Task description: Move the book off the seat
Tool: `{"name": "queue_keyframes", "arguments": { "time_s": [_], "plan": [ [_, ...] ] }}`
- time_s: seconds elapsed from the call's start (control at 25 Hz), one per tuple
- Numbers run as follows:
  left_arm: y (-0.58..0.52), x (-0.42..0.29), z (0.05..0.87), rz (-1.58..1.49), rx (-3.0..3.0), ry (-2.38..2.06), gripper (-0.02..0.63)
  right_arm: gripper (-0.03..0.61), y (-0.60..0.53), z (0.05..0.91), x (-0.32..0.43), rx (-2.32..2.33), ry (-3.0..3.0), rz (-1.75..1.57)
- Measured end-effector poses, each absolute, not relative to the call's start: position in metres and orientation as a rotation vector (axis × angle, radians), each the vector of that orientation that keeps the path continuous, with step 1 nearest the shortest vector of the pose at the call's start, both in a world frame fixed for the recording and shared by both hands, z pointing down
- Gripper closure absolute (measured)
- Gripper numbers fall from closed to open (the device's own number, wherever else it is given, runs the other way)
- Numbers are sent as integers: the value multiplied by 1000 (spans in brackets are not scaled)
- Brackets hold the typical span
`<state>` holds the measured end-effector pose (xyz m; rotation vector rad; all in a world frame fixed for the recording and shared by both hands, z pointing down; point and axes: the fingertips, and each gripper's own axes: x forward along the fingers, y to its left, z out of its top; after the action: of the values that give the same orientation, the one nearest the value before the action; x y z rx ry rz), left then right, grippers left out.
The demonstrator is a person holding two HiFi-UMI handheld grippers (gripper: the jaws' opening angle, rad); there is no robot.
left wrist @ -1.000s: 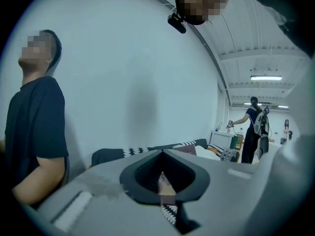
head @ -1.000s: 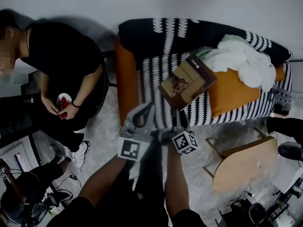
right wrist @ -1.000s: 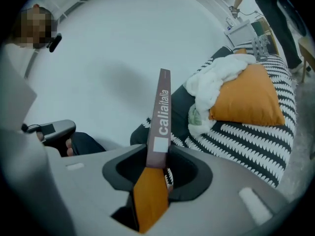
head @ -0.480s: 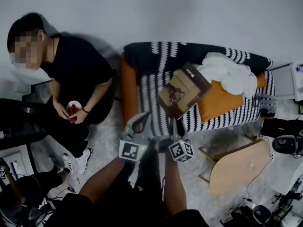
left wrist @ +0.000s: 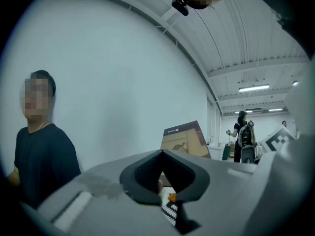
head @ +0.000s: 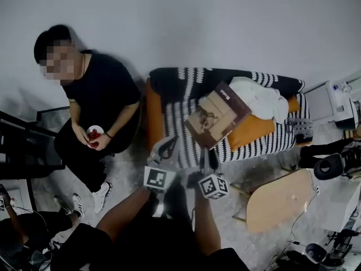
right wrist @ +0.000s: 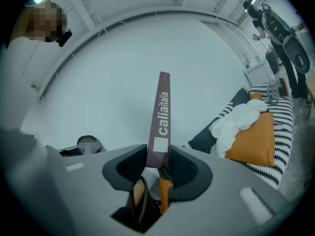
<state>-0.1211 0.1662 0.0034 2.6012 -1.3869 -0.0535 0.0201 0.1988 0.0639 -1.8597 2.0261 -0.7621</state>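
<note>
Book (head: 219, 114), head view: up in the air over the striped sofa (head: 175, 109), tilted, cover facing up and not touching the seat, held at its near lower edge by the right claw (head: 207, 152). Left claw (head: 163, 147) hangs beside it, near the sofa's front edge, carrying nothing. Orange cushion (head: 256, 130) and white cloth (head: 259, 97) lie on the seat; a person in black (head: 98, 103) sits to the left; a round wooden table (head: 279, 199) stands at lower right. Left gripper view: left claw (left wrist: 162, 154) has its tips together with nothing in it; the book (left wrist: 184, 139) shows beyond it. Right gripper view: right claw (right wrist: 158, 156) is clamped on the book's (right wrist: 162, 112) spine end, seen edge-on and standing upright. Judgement: lift done, carry-off in hand. Next move calls for swinging clear of the sofa and setting the book down, perhaps on the table, with a firm pinch, since a one-edge hold may lever.
</note>
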Motion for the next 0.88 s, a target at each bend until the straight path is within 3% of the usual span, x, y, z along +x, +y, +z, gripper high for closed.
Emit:
{"name": "queue_keyframes", "arguments": {
  "time_s": [0.56,0.88],
  "plan": [
    [224,-152,-44,-64,2675,-1360,607,428,271,-22,3,-1920,2046,-510],
    [241,-128,-61,-77,2689,-1376,607,428,295,-57,20,-1910,2080,-398]
  ]
}}
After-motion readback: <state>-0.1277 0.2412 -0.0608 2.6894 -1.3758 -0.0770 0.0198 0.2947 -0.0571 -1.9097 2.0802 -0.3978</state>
